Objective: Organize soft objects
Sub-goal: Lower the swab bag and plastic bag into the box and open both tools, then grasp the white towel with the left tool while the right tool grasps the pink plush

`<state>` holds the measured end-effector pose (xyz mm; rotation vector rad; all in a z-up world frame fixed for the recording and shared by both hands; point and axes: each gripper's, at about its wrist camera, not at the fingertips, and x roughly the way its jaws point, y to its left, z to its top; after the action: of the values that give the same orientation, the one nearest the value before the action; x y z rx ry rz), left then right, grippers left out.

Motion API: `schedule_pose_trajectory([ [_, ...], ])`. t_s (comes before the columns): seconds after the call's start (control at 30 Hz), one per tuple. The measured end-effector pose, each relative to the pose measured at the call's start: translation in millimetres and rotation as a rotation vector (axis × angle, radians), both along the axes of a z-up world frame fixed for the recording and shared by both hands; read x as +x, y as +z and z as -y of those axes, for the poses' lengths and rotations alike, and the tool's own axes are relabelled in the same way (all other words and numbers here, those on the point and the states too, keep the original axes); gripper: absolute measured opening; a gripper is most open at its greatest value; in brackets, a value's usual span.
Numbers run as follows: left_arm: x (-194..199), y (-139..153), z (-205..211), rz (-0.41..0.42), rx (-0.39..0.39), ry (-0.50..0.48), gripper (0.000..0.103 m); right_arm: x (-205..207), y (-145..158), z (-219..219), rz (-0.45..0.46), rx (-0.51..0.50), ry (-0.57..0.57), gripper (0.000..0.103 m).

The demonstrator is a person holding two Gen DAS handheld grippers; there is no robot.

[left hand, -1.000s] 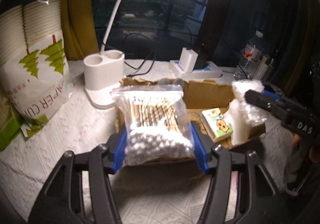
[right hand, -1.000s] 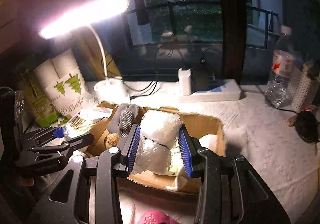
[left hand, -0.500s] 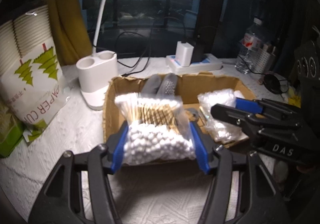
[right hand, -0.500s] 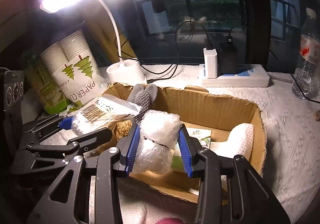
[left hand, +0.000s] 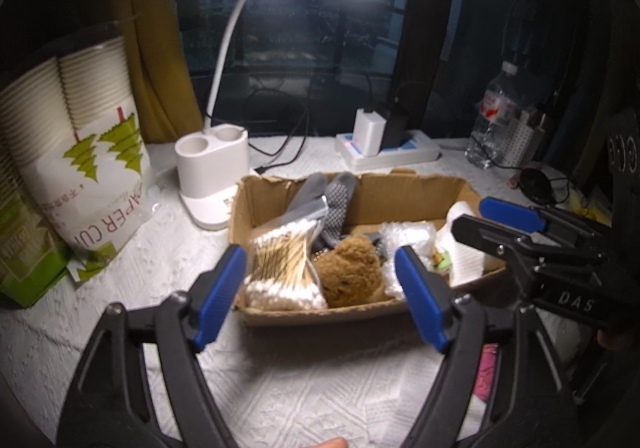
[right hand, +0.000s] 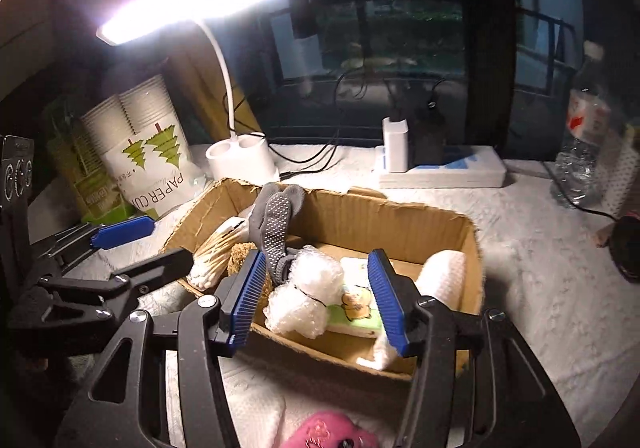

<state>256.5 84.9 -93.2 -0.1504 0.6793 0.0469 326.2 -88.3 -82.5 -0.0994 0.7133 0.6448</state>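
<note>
One cardboard box [left hand: 404, 191] holds one cotton swab bag [left hand: 286, 272], one bubble wrap bundle [right hand: 308, 294], one sponge [left hand: 350, 272]. Left gripper [left hand: 320, 288] and right gripper [right hand: 318, 298] jaws have just been opening, now spread, pads clear; swabs and wrap lie between them, in the box.

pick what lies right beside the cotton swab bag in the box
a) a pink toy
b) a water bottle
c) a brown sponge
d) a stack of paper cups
c: in the left wrist view the brown sponge sits against the cotton swab bag inside the box, while the bottle, the cups and the pink thing are all outside it.
</note>
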Motion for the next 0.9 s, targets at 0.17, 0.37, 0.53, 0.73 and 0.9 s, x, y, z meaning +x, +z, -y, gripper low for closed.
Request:
schedule_pose_trajectory([
  [0.17, -18.4, 9.7, 1.4, 0.026, -0.006, 0.001, 0.078, -14.4, 9.2, 11.9, 0.013, 0.006, -0.036, 0.056],
  [0.37, -39.1, 14.7, 2.2, 0.043, -0.028, 0.005, 0.078, -38.2, 13.5, 20.6, 0.025, -0.014, -0.044, 0.056],
  [0.53, -53.6, 15.4, 7.4, 0.046, -0.031, -0.010, 0.078, -53.0, 12.8, 30.5, 0.020, -0.017, -0.062, 0.056],
  [0.73, -64.0, 10.1, 12.3, 0.036, -0.054, -0.011, 0.078, -64.9, 8.1, 38.7, 0.008, -0.028, -0.075, 0.056],
  [0.9, -68.0, 1.3, 19.9, 0.010, -0.061, -0.018, 0.078, -71.2, 0.8, 43.2, -0.010, -0.029, -0.077, 0.056],
])
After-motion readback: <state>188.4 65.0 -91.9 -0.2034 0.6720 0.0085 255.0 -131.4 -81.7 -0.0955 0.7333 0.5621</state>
